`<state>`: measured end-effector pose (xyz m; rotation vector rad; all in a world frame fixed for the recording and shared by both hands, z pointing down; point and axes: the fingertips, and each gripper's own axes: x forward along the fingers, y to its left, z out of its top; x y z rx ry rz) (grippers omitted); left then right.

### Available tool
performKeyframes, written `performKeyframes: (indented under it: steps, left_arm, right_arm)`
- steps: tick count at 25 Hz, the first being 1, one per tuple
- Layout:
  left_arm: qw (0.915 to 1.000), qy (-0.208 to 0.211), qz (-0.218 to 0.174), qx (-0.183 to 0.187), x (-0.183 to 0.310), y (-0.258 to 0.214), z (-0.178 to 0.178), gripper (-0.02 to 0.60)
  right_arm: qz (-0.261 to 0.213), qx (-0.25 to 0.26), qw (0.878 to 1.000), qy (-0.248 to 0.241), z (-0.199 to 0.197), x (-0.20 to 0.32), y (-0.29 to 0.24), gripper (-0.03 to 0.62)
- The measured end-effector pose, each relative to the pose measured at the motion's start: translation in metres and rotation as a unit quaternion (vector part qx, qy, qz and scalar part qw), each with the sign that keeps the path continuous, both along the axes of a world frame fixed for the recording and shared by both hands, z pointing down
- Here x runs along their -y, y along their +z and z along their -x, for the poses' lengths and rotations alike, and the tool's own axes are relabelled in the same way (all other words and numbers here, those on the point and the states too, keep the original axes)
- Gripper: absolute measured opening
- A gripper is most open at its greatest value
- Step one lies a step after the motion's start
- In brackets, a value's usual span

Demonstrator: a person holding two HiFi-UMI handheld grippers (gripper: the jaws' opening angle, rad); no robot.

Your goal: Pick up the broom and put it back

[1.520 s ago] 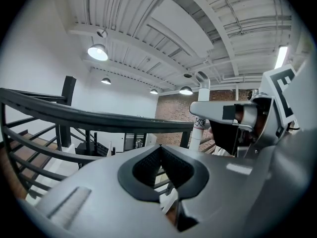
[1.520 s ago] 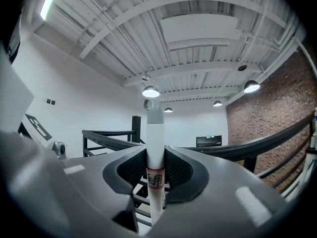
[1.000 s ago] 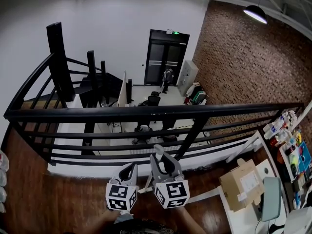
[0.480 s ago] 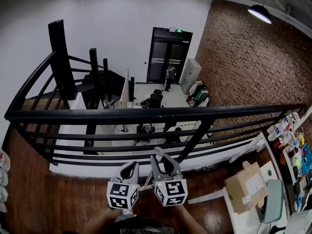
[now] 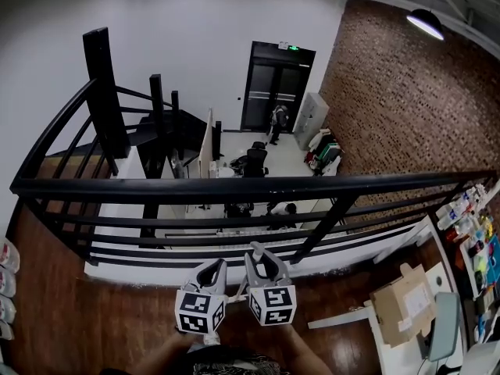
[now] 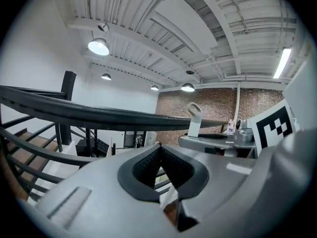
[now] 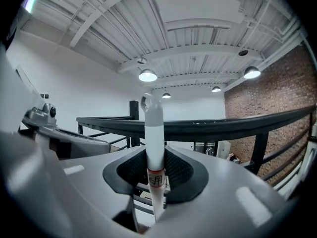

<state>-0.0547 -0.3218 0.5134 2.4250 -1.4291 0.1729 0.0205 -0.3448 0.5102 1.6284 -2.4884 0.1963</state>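
The right tool (image 7: 154,158) is clamped on the white broom (image 7: 153,125) handle, which stands upright between its pads, loop end above the jaws. The left tool (image 6: 159,148), just beside it, has its jaws closed together on nothing. Both tools point at a black railing (image 5: 234,187) above a wooden floor (image 5: 94,319).

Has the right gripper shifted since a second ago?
Yes, slightly. In the head view the right gripper now sits farther left of the slanted railing post, though the camera itself shifted too.
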Motion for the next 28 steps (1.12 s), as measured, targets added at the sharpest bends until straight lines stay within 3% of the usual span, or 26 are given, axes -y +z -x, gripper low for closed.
performKeyframes:
  steps: [13,23,28]
  left_arm:
    - [0.9996,0.02,0.016,0.014,0.014,0.021,0.03,0.006]
    - [0.9992,0.004,0.036,0.015,0.028,0.037,0.059,0.006]
    - [0.999,-0.01,0.04,0.016,0.039,0.042,0.074,0.006]
  right_arm:
    - [0.052,-0.017,0.998,0.02,0.029,0.038,0.063,0.095]
    - [0.099,-0.033,0.994,0.021,0.049,0.066,0.106,0.097]
    - [0.096,-0.04,0.995,0.007,0.066,0.088,0.111,0.097]
